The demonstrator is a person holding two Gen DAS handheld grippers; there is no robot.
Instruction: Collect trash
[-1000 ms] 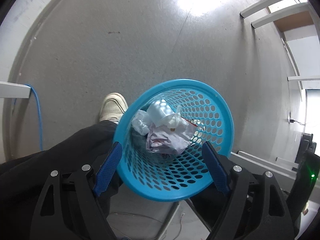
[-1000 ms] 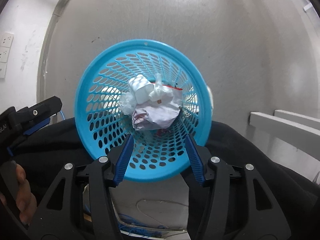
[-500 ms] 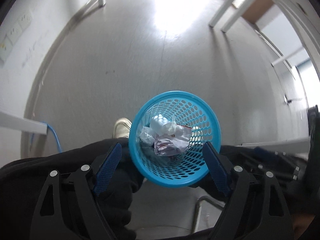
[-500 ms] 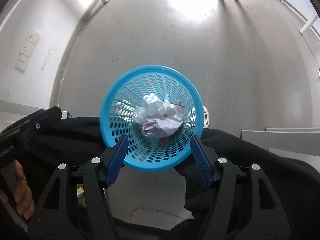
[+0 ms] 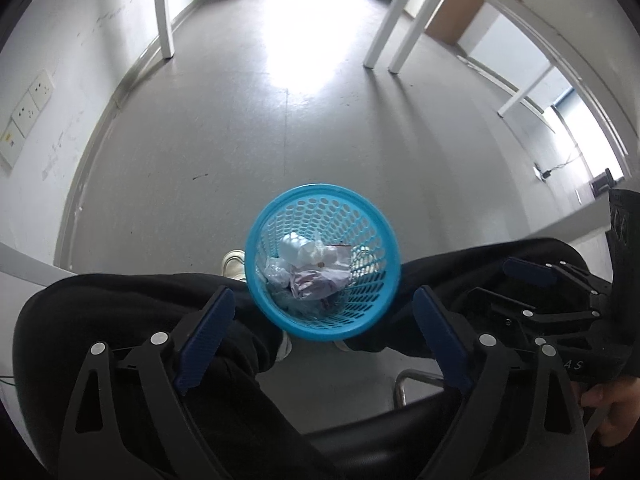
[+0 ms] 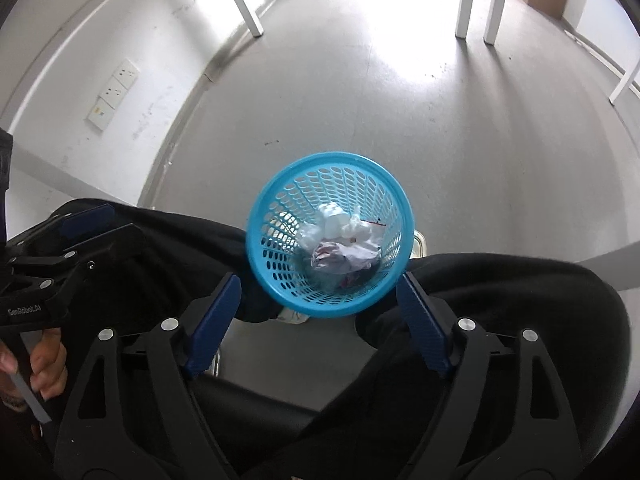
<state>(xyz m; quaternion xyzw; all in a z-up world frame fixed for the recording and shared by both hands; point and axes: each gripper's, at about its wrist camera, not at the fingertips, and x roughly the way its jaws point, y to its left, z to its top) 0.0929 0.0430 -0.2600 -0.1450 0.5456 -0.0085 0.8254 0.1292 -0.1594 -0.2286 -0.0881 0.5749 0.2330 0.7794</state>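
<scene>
Against the wall on the left sit white sockets, above a grey floor. Nearer, the left gripper hangs with its jaws spread wide and nothing between them; its blue pads stand well apart over the person's black trousers. Between the knees stands the blue basket on the floor, upright, its mesh wall full of holes. Inside it lies the trash: crumpled white paper and clear plastic, with a scrap showing a red edge (what it is cannot be told). A pale shoe peeks out just beside the basket's left rim. White table legs stand far behind.

In the right wrist view the basket sits again between the legs, the trash heaped toward its right side. The right gripper is likewise wide open and empty, poised above the basket without touching it. At the left edge a hand grips the other tool's handle.
</scene>
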